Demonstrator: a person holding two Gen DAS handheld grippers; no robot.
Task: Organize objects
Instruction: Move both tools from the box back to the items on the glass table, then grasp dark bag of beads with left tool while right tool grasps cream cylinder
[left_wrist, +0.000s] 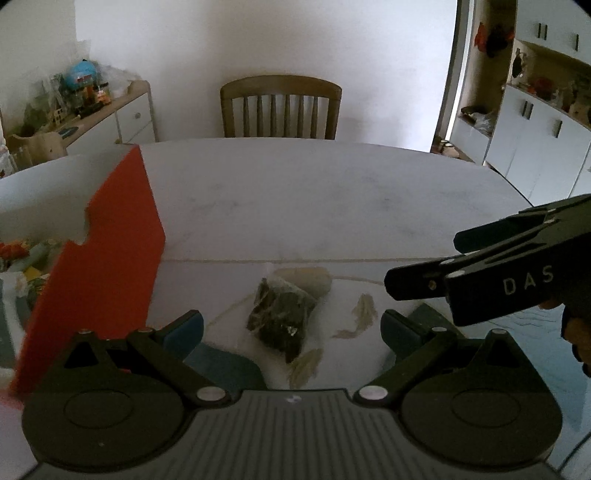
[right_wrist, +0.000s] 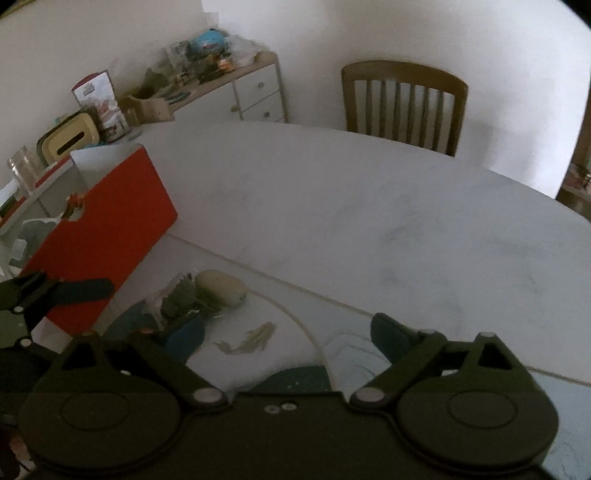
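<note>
A clear packet of dark green leaves (left_wrist: 280, 319) lies on a fish-printed placemat (left_wrist: 364, 310), touching a beige oval lump (left_wrist: 308, 280) just behind it. My left gripper (left_wrist: 291, 328) hovers open over the packet, its blue pads wide on either side and not touching it. In the right wrist view the packet (right_wrist: 181, 301) and the lump (right_wrist: 221, 288) lie ahead and to the left of my right gripper (right_wrist: 288, 332), which is open and empty. The right gripper (left_wrist: 423, 260) also reaches in from the right of the left wrist view.
A red-sided open box (left_wrist: 110, 258) holding several items stands on the white table (left_wrist: 314, 192) left of the packet, and it shows again (right_wrist: 107, 236). A wooden chair (left_wrist: 280, 107) stands at the far edge. A cluttered sideboard (right_wrist: 255, 88) lines the wall.
</note>
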